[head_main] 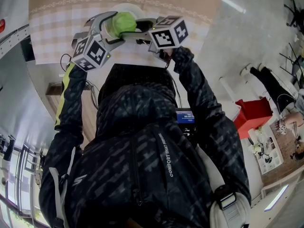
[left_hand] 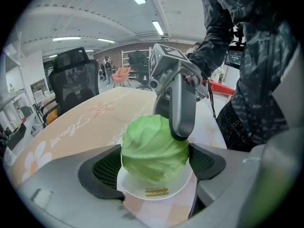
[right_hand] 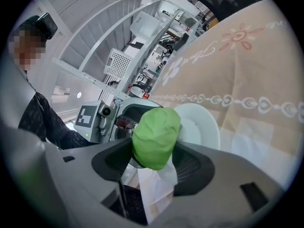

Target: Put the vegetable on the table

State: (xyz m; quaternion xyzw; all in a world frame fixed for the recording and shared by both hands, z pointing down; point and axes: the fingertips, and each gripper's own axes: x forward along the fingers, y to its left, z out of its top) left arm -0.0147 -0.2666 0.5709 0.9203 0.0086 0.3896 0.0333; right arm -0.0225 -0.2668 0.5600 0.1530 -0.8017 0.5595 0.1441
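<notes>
A green cabbage (head_main: pixel 122 23) (left_hand: pixel 154 148) (right_hand: pixel 156 137) hangs just over a white plate (head_main: pixel 138 8) (left_hand: pixel 156 190) (right_hand: pixel 202 125) on the cloth-covered table (head_main: pixel 57 27). Both grippers meet on it from opposite sides. My left gripper (head_main: pixel 115 28) (left_hand: pixel 154 164) has its pads against the cabbage's two flanks. My right gripper (head_main: pixel 136 27) (right_hand: pixel 154 159) is shut on it too; one of its fingers (left_hand: pixel 183 108) presses the top of the cabbage, the other is hidden behind it. Whether the cabbage touches the plate I cannot tell.
The beige flower-print tablecloth (left_hand: pixel 90 122) (right_hand: pixel 247 75) spreads beyond the plate, checked near the front edge (head_main: pixel 52 42). A black office chair (left_hand: pixel 71 82) stands at the table's far side. A red box (head_main: pixel 254 113) lies on the floor to my right.
</notes>
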